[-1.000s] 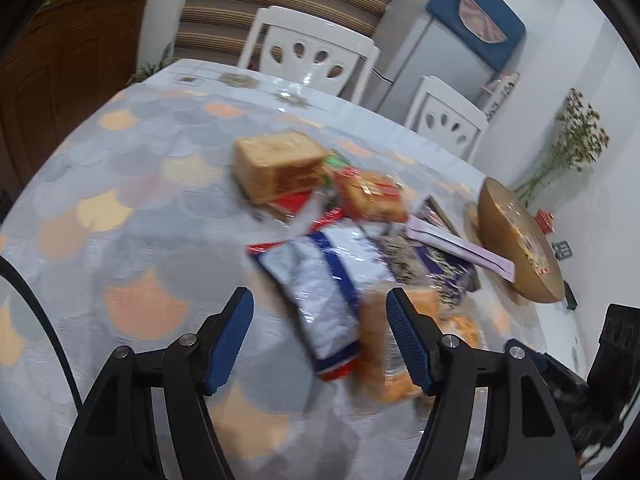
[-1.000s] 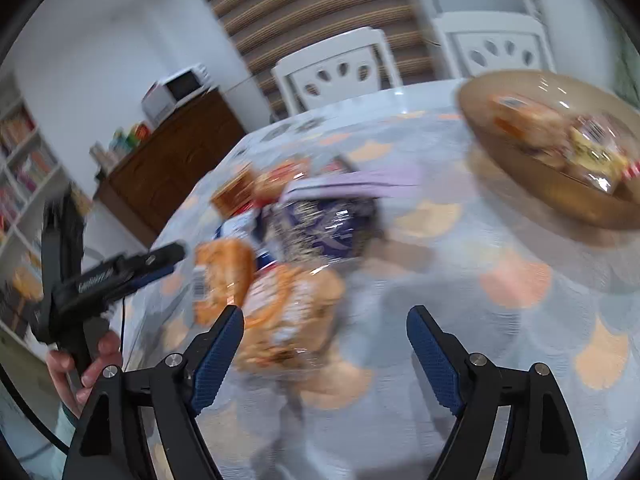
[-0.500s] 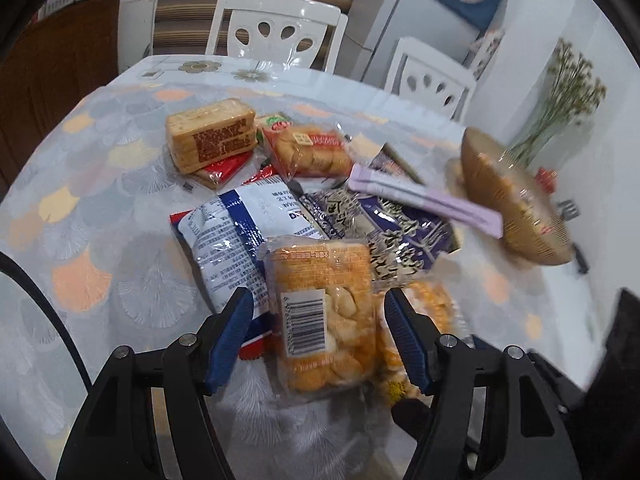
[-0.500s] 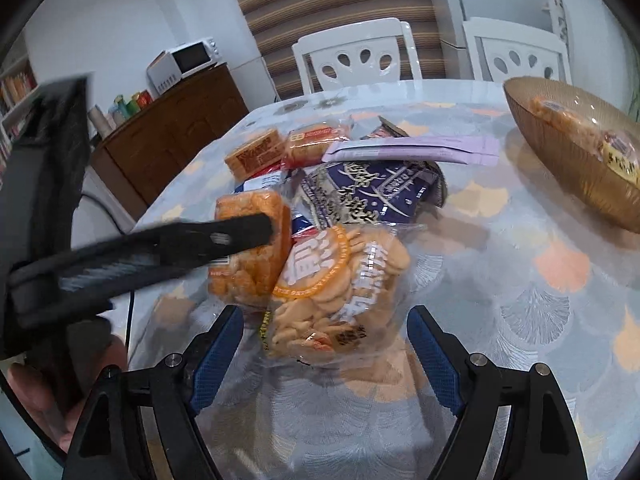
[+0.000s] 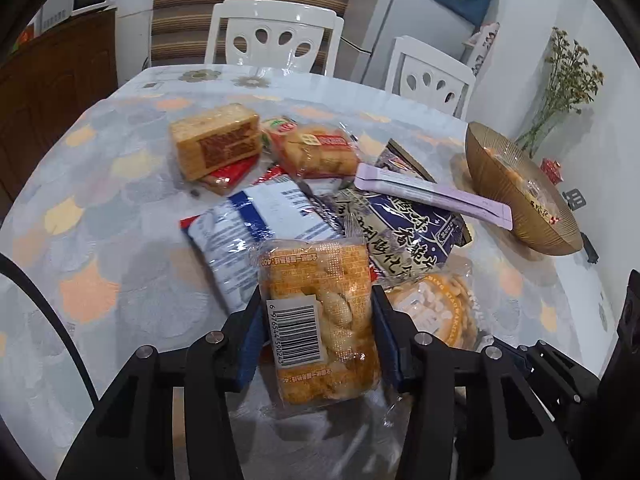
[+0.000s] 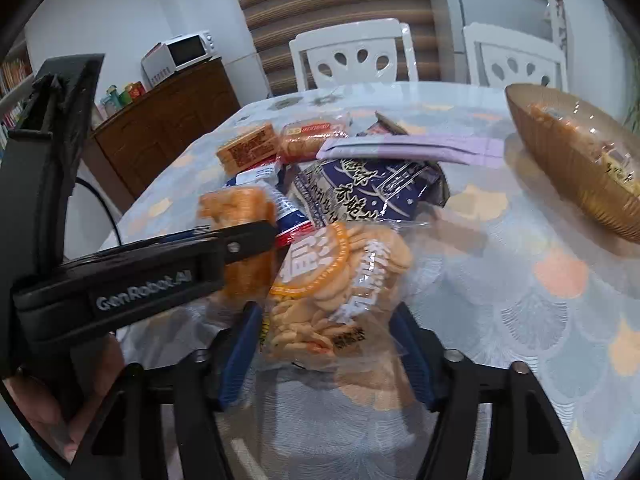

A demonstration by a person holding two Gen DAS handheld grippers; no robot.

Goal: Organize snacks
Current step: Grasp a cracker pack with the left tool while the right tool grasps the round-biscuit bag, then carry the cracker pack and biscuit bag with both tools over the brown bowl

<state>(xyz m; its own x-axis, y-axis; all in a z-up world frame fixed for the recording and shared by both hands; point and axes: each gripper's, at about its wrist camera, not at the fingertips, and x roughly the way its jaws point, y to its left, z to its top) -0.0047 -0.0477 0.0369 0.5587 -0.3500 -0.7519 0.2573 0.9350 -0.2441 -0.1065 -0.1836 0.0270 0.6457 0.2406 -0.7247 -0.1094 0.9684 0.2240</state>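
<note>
An orange cracker pack with a barcode label [image 5: 320, 280] lies on the table between the blue pads of my left gripper [image 5: 318, 332]. The jaws are closing, and both pads press on the pack's sides. To its right lies a clear bag of round rice crackers [image 5: 432, 308]. In the right wrist view that bag [image 6: 340, 280] sits between the pads of my right gripper [image 6: 326, 352], whose jaws are closing too, with the pads against its wrapper. The left gripper's black finger [image 6: 240, 240] crosses that view, over the orange pack [image 6: 236, 208]. A hand holds it at the lower left.
Behind lie a blue-and-white bag [image 5: 256, 224], a dark purple bag [image 5: 404, 224], a long lilac pack [image 5: 432, 192], a brown biscuit block [image 5: 216, 144] and an orange biscuit pack [image 5: 316, 152]. A golden bowl [image 5: 516, 192] with snacks stands at the right. White chairs [image 5: 276, 36] stand beyond the patterned table [image 5: 100, 208].
Both grippers moved in over the near packs, then narrowed their jaws. The left pads now grip the orange pack and the right pads touch the round cracker bag.
</note>
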